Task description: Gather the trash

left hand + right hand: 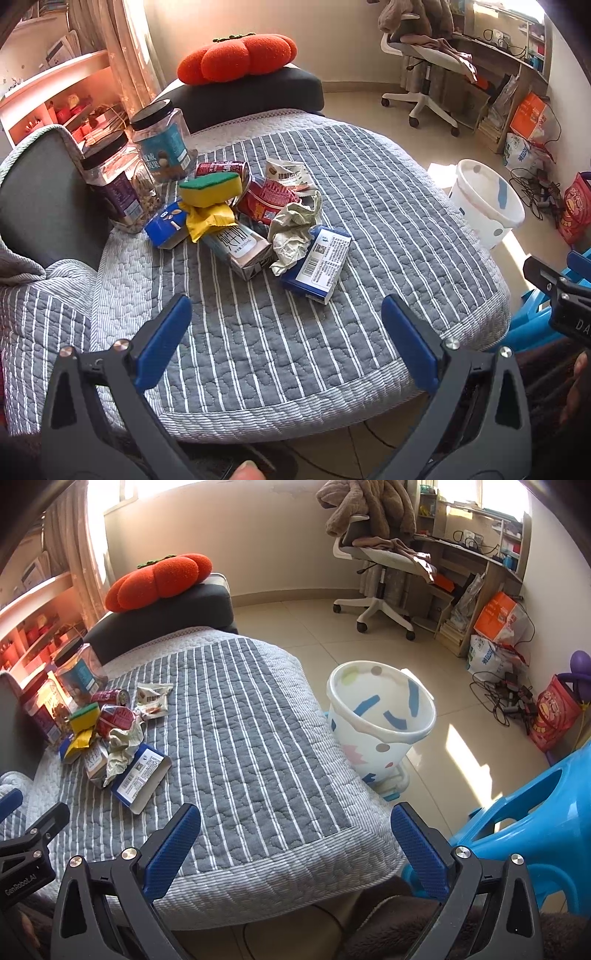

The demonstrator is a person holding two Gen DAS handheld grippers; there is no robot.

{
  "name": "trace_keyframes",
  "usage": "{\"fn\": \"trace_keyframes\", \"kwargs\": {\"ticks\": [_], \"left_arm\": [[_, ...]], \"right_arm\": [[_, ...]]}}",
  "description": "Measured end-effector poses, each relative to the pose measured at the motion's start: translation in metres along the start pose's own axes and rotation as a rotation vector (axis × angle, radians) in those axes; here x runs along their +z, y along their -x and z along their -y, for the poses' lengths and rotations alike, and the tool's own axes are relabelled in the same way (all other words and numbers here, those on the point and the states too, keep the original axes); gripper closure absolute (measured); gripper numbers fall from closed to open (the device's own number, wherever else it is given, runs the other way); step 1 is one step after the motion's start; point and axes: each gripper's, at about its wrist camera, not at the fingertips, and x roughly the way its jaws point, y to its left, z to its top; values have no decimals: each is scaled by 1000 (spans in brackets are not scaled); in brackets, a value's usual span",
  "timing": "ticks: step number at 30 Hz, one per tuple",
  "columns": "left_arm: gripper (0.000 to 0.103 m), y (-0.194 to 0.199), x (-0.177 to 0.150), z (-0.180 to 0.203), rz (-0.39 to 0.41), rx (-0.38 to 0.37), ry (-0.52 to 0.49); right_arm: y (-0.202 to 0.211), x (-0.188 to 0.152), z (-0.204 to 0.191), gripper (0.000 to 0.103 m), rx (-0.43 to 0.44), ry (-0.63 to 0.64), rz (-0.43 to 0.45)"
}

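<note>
While nothing was gripped, the left gripper point(286, 325) was held with its blue fingers point(162, 341) spread wide apart above the near edge of the quilt point(295, 350). Likewise, the right gripper point(295, 834) was held with its fingers point(171, 849) set wide apart and bare, over the near right corner of the quilt point(258, 775).

Farther in on the quilt, toward its left side, the trash was seen heaped together. Nearest the grippers a blue carton point(319, 264) was laid flat, touching crumpled paper point(291, 232). Beside the paper a milk carton point(240, 249) was laid, with a yellow wrapper point(208, 219) and a small blue box point(166, 225) at its left. A sponge point(210, 188) was perched on the heap, over a red can point(266, 201); a second can point(221, 168) and a torn packet point(288, 175) were seen behind. Two jars point(162, 142) were stood upright at the quilt's left edge, just beside the heap.

Off the quilt's right side, on the floor, a white bin point(380, 716) was stood upright. A blue stool point(535, 830) was seen near the quilt's right corner, and an orange cushion point(238, 57) past its far end.
</note>
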Motion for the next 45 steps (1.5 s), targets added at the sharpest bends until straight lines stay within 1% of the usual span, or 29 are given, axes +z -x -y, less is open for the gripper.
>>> {"fn": "trace_keyframes", "kwargs": {"ticks": [8,13,15,19,22,24,25,26,30,32,34,38,40,42,43,44,45], "left_arm": [[1,1,-1,-2,14,7,0],[1,3,-1,-3,22,-10,12],[1,1,0,-5,14,-29,21],[1,-8,4,-13,-34,-85,10],[1,-13,7,-19,-68,-120,-7],[1,-16,11,-19,-87,-147,-39],[1,-18,12,-18,-98,-147,-59],[1,-22,14,-17,-118,-151,-78],[2,-47,20,-14,-241,-234,-116],[6,-56,25,-13,-269,-249,-137],[8,-64,33,-13,-264,-244,-157],[10,-85,51,-17,-246,-228,-186],[17,-99,56,-17,-243,-215,-199],[22,-114,58,-16,-253,-213,-208],[25,-121,59,-15,-259,-212,-211],[25,-128,61,-13,-265,-216,-212],[26,-133,63,-11,-270,-224,-211]], "right_arm": [[1,-1,2,0,-7,-3,4],[2,-1,4,0,-14,-8,9],[2,-1,4,0,-20,-10,12],[1,0,5,0,-19,-8,3],[-3,3,5,0,-15,11,-32],[-5,6,4,0,7,14,-64],[-5,9,4,0,30,15,-84],[-5,12,3,0,53,20,-105],[2,33,-2,0,108,61,-144],[4,45,-5,0,105,102,-147],[4,57,-8,0,92,146,-147],[-12,76,-7,0,74,182,-170],[-27,81,-5,0,54,192,-185],[-44,80,-1,0,60,176,-204],[-55,77,2,0,73,159,-219],[-66,73,5,0,86,139,-246],[-78,68,7,0,97,119,-295]]}}
